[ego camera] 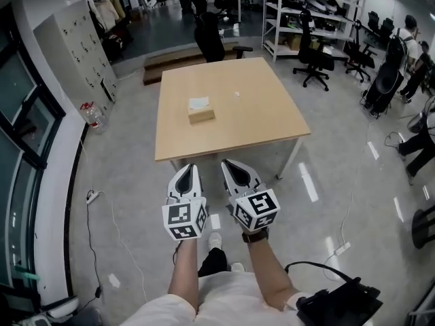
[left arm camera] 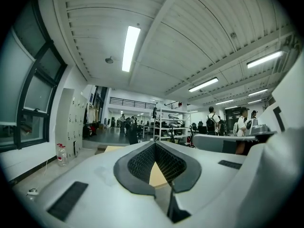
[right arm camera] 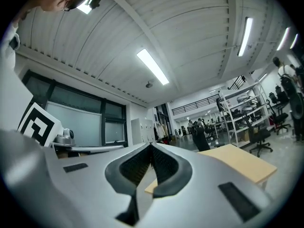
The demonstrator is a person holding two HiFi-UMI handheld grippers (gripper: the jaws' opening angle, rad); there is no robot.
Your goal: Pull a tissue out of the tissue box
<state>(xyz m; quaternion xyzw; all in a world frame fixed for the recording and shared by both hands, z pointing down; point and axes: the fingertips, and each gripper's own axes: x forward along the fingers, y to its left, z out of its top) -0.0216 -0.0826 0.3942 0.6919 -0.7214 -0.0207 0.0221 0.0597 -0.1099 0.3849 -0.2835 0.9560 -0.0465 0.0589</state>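
Two grippers, both with jaws pressed together and nothing between them, are held out level in front of the person. The left gripper (ego camera: 189, 170) and the right gripper (ego camera: 231, 165) are side by side, just short of the near edge of the counter (ego camera: 272, 124). The tissue box (ego camera: 201, 115) sits well apart from them, left of the counter's middle, with a white tissue (ego camera: 199, 102) showing at its top. I'd judge this to be the approach, with nothing touched yet. Next, one gripper must reach over the box, open its jaws and close on the tissue. The other may need to steady the light box.
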